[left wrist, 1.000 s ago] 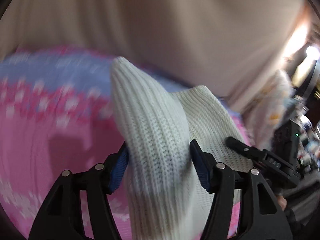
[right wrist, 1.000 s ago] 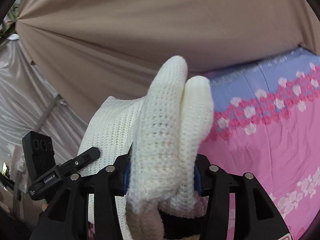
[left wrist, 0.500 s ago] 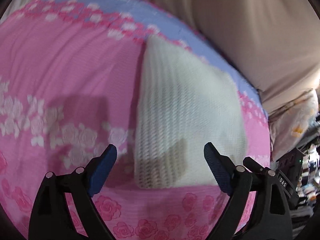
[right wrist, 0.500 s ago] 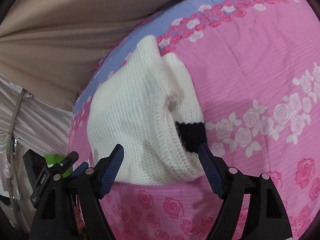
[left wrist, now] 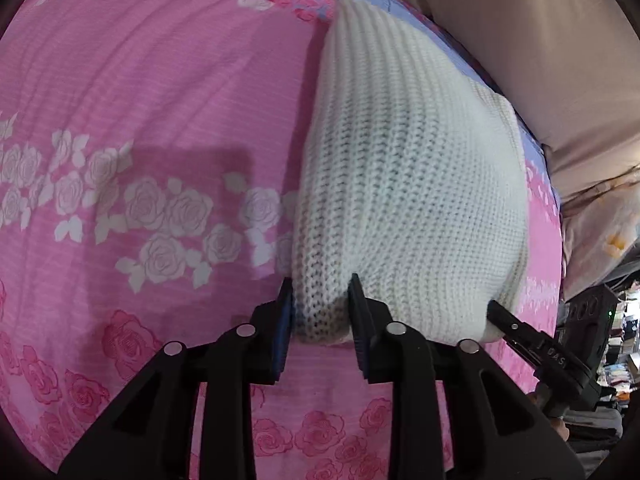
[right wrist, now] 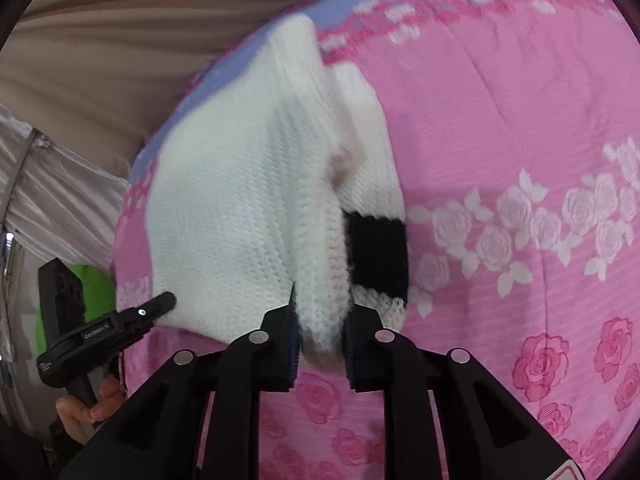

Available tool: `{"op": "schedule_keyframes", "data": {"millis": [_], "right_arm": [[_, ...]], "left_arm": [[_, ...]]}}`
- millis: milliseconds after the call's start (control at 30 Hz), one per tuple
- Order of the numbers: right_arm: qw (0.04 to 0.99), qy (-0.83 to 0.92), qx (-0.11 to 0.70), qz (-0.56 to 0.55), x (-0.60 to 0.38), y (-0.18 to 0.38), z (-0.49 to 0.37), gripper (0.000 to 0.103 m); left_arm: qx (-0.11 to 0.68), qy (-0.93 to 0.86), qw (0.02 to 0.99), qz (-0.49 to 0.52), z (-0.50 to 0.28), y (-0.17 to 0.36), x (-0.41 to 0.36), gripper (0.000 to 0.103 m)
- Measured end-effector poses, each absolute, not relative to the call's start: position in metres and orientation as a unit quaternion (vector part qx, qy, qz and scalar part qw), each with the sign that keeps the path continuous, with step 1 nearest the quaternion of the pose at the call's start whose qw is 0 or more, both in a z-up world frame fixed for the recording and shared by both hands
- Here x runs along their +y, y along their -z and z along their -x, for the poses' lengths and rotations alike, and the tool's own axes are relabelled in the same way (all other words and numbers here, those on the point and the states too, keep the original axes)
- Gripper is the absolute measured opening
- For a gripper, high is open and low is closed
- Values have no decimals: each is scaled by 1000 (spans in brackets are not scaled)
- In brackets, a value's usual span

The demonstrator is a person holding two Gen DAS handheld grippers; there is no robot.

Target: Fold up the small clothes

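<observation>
A cream knitted garment (left wrist: 408, 184) lay folded into a compact bundle on a bed covered in a pink rose-print quilt (left wrist: 152, 128), close to the quilt's blue border and a beige curtain (left wrist: 540, 32) behind it. The left tool (left wrist: 322, 308) was closed tight on the bundle's near left corner, its blue-padded fingers (left wrist: 285, 320) pinching a thick roll of knit. The right tool (right wrist: 320, 320) gripped the near right corner just as firmly, the jaws squeezed onto several layers of wool. From the right side, a tucked-in part with a black band (right wrist: 376, 252) showed at the bundle's edge, lying against the quilt. The garment appeared already doubled over at least once, its far end resting on the bed. What seemed left was one more fold, or a tidy of that loose banded piece, followed by letting go. Whether other clothes waited could not be told.
</observation>
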State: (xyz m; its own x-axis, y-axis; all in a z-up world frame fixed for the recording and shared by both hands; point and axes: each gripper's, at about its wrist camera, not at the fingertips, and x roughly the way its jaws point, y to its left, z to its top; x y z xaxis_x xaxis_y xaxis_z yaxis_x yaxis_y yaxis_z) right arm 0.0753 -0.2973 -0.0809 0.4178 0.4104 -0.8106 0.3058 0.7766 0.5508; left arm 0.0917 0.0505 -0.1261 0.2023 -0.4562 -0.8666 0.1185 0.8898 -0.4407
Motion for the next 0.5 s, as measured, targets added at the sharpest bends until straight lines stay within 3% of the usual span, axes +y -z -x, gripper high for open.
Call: {"op": "schedule_keyframes", "data": {"millis": [100, 300, 367, 500], "right_arm": [[770, -21, 520, -370, -309, 73, -67, 31], [831, 0, 471, -296, -306, 13, -53, 29], [838, -13, 471, -275, -295, 18, -58, 24], [816, -2, 541, -203, -277, 83, -71, 17]], "left_arm": [[586, 190, 776, 136, -82, 105, 55, 31], [536, 186, 820, 75, -67, 75, 40, 36], [540, 183, 821, 38, -72, 86, 25, 37], [548, 158, 821, -21, -70, 114, 9, 40]]}}
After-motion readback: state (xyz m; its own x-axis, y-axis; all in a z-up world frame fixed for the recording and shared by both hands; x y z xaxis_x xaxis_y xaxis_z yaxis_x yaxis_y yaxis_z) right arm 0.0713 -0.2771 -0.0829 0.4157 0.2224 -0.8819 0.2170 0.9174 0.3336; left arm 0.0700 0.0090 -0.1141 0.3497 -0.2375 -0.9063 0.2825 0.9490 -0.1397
